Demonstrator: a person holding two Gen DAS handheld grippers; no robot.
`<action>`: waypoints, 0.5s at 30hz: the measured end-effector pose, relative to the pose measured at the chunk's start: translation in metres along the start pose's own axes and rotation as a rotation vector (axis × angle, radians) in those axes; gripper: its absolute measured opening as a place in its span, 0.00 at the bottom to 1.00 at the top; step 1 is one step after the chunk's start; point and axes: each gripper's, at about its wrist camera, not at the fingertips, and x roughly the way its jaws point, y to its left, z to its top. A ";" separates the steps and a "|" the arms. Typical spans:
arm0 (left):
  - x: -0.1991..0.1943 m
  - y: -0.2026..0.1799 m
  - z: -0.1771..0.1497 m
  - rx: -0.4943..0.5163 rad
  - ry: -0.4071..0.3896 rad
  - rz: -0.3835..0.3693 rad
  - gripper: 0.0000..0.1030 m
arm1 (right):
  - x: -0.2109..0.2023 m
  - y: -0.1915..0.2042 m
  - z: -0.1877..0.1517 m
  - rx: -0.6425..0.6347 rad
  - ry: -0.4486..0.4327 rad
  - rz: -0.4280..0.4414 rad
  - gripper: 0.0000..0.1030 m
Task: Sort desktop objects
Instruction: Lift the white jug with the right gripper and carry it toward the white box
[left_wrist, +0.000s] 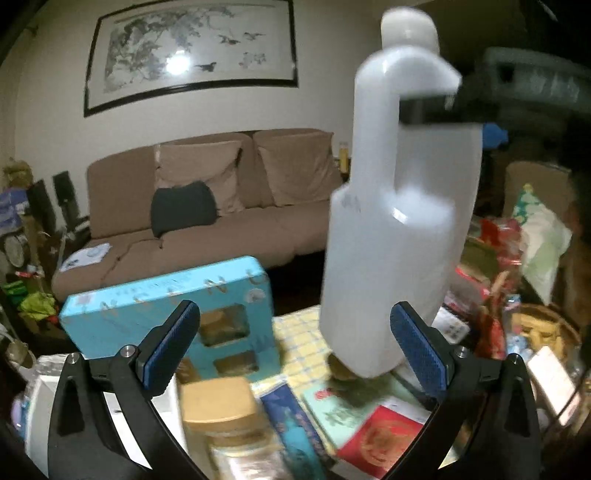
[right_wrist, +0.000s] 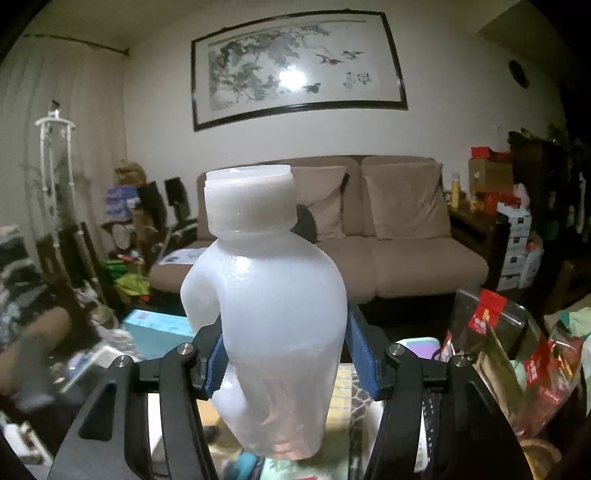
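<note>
The left gripper (left_wrist: 295, 347) stands wide open and holds nothing, the blue box (left_wrist: 166, 317) beyond its left finger. The white jug (left_wrist: 399, 206) hangs above the cluttered table (left_wrist: 299, 339), pinched between the right gripper (right_wrist: 286, 354) and its blue pads (right_wrist: 364, 354)
</note>
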 end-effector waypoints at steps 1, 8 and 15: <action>-0.002 -0.002 -0.003 0.004 -0.002 -0.049 1.00 | -0.007 0.000 0.002 -0.004 0.011 0.007 0.57; -0.036 -0.024 -0.013 0.147 -0.036 -0.326 1.00 | -0.053 0.003 0.000 -0.010 0.066 0.162 0.56; -0.070 -0.038 -0.013 0.215 0.031 -0.493 0.88 | -0.089 0.024 -0.014 -0.045 0.108 0.258 0.57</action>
